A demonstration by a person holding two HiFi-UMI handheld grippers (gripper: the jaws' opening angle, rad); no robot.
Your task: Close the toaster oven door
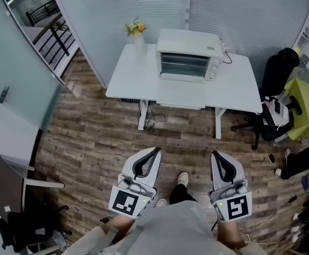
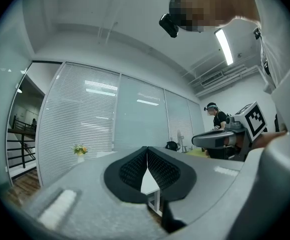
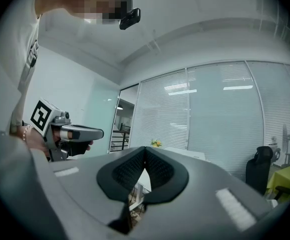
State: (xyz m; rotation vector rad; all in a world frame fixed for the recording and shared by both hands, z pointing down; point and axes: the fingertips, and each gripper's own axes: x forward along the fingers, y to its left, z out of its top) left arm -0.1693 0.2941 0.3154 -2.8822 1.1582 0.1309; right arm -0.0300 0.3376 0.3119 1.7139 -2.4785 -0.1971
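Observation:
A white toaster oven (image 1: 189,54) stands on the white table (image 1: 133,78) far ahead in the head view, its front showing the racks inside and its door (image 1: 183,77) down. Both grippers are held low near my body, well short of the table. My left gripper (image 1: 153,153) is shut with nothing in it; in the left gripper view its black pads (image 2: 135,169) meet at the tip (image 2: 147,151). The right gripper (image 1: 216,155) is also shut and empty, its tip (image 3: 145,151) closed in the right gripper view.
A vase of flowers (image 1: 136,33) stands on the table's back left corner. A black office chair (image 1: 279,73) and a green seat (image 1: 306,108) are to the right of the table, with a person (image 1: 303,161) beside them. Wood floor lies between me and the table.

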